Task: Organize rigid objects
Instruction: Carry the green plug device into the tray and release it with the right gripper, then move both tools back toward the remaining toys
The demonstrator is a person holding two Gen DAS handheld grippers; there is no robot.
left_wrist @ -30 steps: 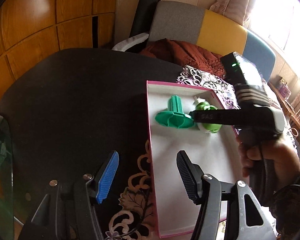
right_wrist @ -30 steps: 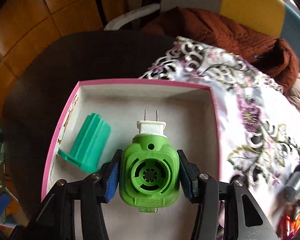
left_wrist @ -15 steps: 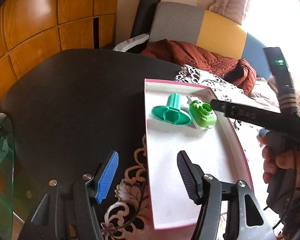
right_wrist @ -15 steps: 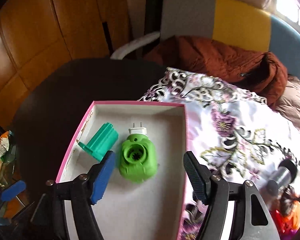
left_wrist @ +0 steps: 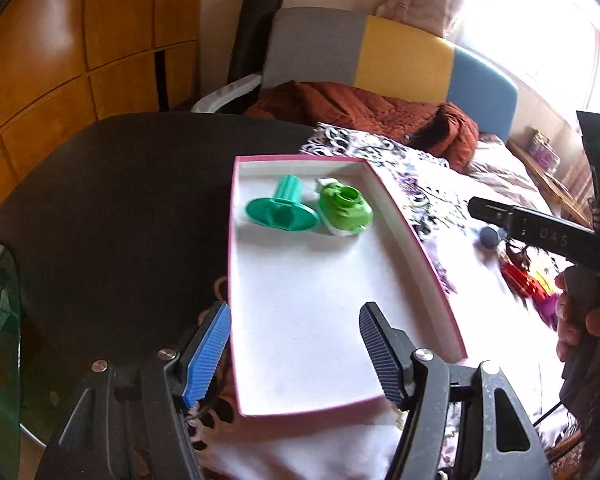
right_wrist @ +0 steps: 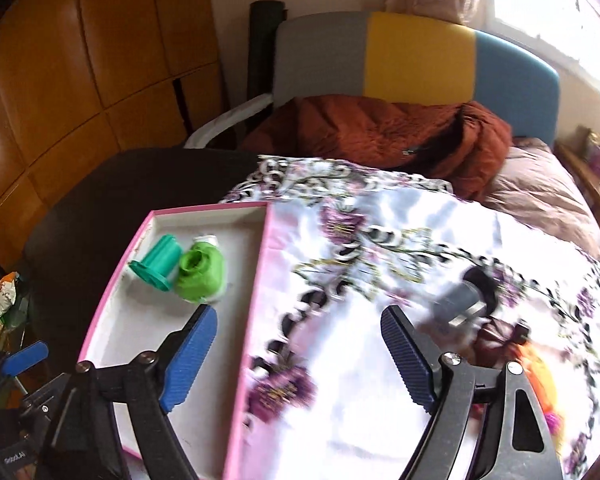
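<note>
A dark round table [left_wrist: 100,208] filled the lower left of both views, with wooden wall panels [right_wrist: 80,60] at ten o'clock and a grey, yellow and blue headboard [right_wrist: 416,56] at twelve o'clock. A rust-brown quilted jacket [right_wrist: 380,136] lay heaped below the headboard, and a white floral cloth [right_wrist: 400,300] spread from it toward five o'clock. A pink-rimmed shallow box [left_wrist: 412,236] sat partly on the table and partly on the cloth, its long axis running from six to twelve o'clock in the left wrist view.

At the far end of the box lay a teal flanged plastic piece [left_wrist: 282,206] on its side, its stem pointing to about one o'clock and its flange toward the camera. Just beside it at three o'clock, seemingly touching, lay a green plug-in device [left_wrist: 344,210], round opening facing up and its white plug end toward eleven o'clock. On the cloth, blurred, were a grey cylindrical object [right_wrist: 460,300] and small red and orange items [left_wrist: 524,284], too smeared to name.

The left gripper [left_wrist: 296,352] hung over the near end of the box, angled downward, fingers apart and widening with nothing between them. The right gripper [right_wrist: 300,356] tilted down over the box's right rim and the cloth, its jaws opening, empty. A hand [left_wrist: 580,320] held its handle at three o'clock in the left wrist view.
</note>
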